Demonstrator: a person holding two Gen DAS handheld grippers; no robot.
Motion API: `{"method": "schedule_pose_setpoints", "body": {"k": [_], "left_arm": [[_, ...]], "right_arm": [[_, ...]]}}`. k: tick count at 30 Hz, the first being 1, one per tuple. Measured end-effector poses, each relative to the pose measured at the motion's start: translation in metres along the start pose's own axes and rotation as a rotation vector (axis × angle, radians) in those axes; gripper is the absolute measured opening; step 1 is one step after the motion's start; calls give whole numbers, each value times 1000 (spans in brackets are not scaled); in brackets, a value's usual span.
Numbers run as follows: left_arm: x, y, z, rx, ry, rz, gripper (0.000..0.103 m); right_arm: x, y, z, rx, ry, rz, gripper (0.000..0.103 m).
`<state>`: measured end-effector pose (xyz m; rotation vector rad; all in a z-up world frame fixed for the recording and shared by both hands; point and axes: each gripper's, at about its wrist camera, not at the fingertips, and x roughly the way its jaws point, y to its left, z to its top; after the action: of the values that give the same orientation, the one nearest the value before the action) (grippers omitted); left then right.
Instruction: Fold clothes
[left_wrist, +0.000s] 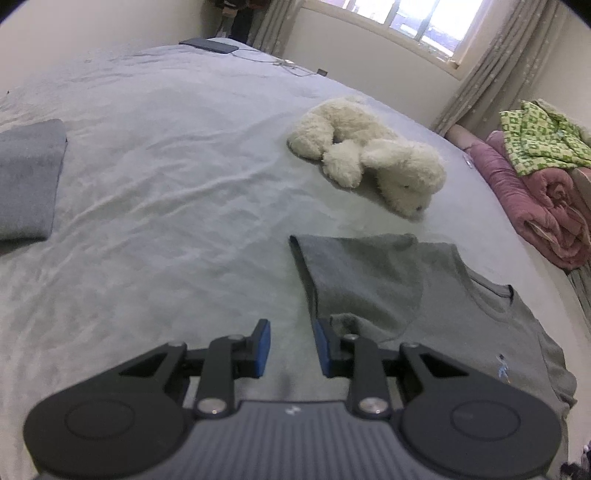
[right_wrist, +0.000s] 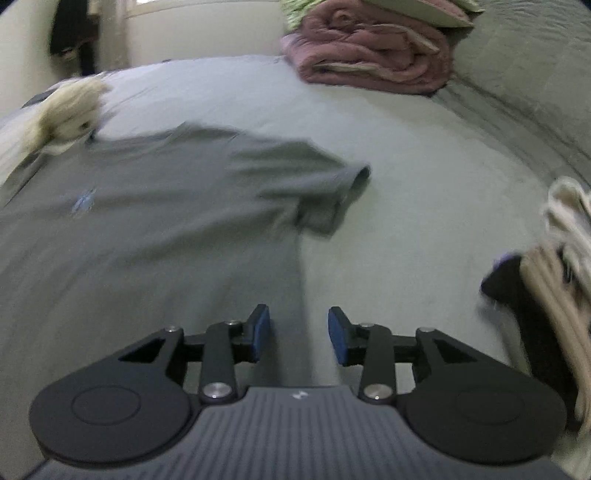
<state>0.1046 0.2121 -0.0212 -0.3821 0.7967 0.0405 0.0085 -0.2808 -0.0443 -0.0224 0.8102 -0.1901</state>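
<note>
A grey T-shirt (left_wrist: 436, 302) lies spread on the bed, its left sleeve folded over the chest and a small blue logo on the front. My left gripper (left_wrist: 291, 345) is open at the shirt's left edge, its right pad touching the folded cloth. In the right wrist view the same T-shirt (right_wrist: 155, 214) shows blurred, its other sleeve sticking out flat to the right. My right gripper (right_wrist: 299, 336) is open over the shirt's right side edge, nothing between its pads.
A white plush toy (left_wrist: 373, 155) lies beyond the shirt. A folded grey garment (left_wrist: 29, 177) sits at far left. A rolled pink quilt (right_wrist: 373, 55) and green patterned cloth (left_wrist: 539, 136) are at the bed's head. Beige and dark clothes (right_wrist: 546, 288) are piled at right.
</note>
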Motion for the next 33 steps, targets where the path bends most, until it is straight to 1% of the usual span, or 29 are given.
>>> {"method": "schedule_pose_setpoints", "body": {"k": [3, 5, 7, 8, 11, 12, 13, 15, 18, 20, 23, 28, 31, 33], "left_arm": [[-9, -1, -5, 13, 5, -19, 26], [-16, -2, -8, 31, 3, -33, 26], [-23, -5, -15, 72, 9, -30, 26], [-26, -6, -20, 89, 13, -27, 26], [-39, -8, -40, 131, 44, -32, 26], [-46, -7, -49, 122, 56, -48, 26], [-53, -6, -57, 113, 69, -64, 26], [-67, -5, -75, 97, 93, -94, 26], [-92, -5, -108, 141, 92, -77, 26], [-108, 3, -127, 127, 119, -95, 25], [-128, 18, -148, 89, 140, -118, 25], [-157, 31, -173, 86, 142, -155, 25], [-157, 31, -185, 79, 175, -168, 26], [-155, 31, -192, 71, 192, -173, 25]], "right_arm": [[-8, 7, -22, -53, 12, -9, 39], [-14, 2, -29, -36, 44, -22, 39], [-21, -6, -33, -3, 83, -35, 39], [-25, -9, -36, 9, 102, -40, 39], [-42, -11, -51, -13, 147, -24, 39], [-48, -11, -56, -22, 156, -17, 39], [-54, -13, -59, -7, 161, -1, 39], [-64, -21, -62, 61, 180, 63, 39], [-75, -32, -66, 145, 192, 111, 43], [-81, -35, -72, 179, 196, 123, 43], [-90, -38, -81, 231, 202, 140, 43], [-105, -44, -95, 318, 212, 169, 43], [-113, -47, -104, 365, 217, 184, 43], [-115, -45, -106, 355, 211, 168, 43]]}}
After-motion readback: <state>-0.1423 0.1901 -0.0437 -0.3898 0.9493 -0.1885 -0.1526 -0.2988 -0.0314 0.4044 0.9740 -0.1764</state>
